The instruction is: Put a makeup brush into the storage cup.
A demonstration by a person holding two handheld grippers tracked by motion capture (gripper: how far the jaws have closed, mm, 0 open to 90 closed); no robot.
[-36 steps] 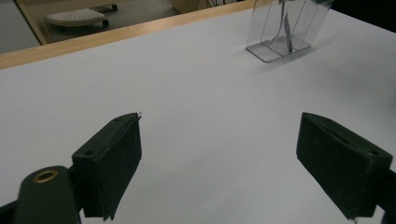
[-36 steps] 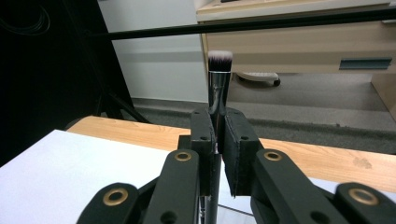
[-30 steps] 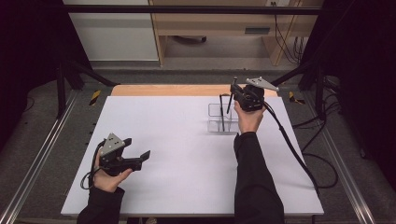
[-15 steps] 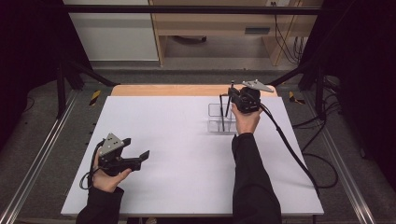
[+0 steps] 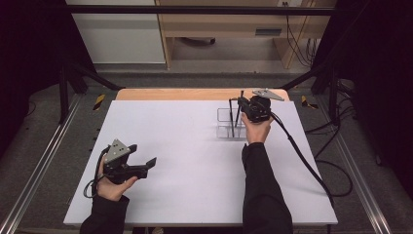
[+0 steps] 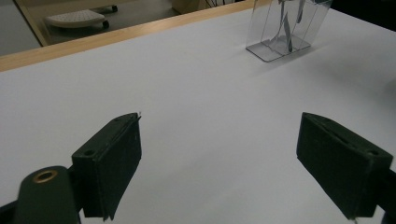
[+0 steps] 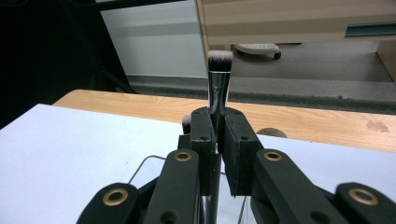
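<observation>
1. Your right gripper (image 5: pixel 239 105) was clamped on a brush (image 7: pixel 218 81), holding it upright over the clear holder (image 5: pixel 225 124) near the worktop's (image 5: pixel 185 146) far right corner.
2. A second brush (image 5: pixel 231 117) stood in the holder.
3. Your left gripper (image 5: pixel 148 165) rested near the near left corner, jaws apart, nothing between them.

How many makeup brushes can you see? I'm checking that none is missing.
2: one brush upright, clamped in the right gripper over the clear organizer; another brush stands in it. More may be hidden.
</observation>
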